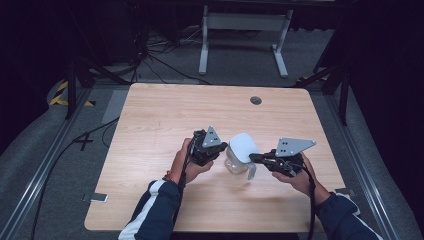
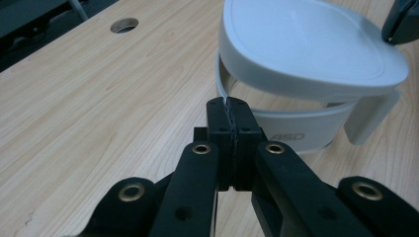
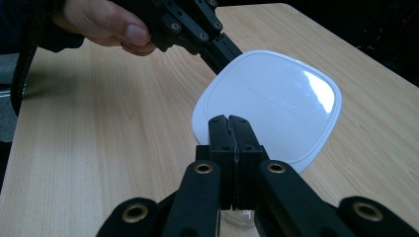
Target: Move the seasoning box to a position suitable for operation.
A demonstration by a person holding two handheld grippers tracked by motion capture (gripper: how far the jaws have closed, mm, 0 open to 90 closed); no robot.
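Looks like lid-opening: left gripper (image 2: 231, 106) clamped on the jug (image 1: 238, 159) rim near the desk's (image 1: 150, 120) middle, right gripper (image 3: 230, 121) clamped at the lid (image 3: 276, 98) edge, next probably lifting gently.

A clear plastic pitcher (image 1: 239, 159) is standing upright near the middle of the tabletop (image 1: 150, 125), toward the person's side. A white, rounded-square lid (image 2: 306, 44) is sitting on top of it, tilting with one edge lifting off the pale grey rim band (image 2: 296, 126). A white handle (image 1: 251, 171) is hanging down its near side. Faint lettering is showing on the lid's top.
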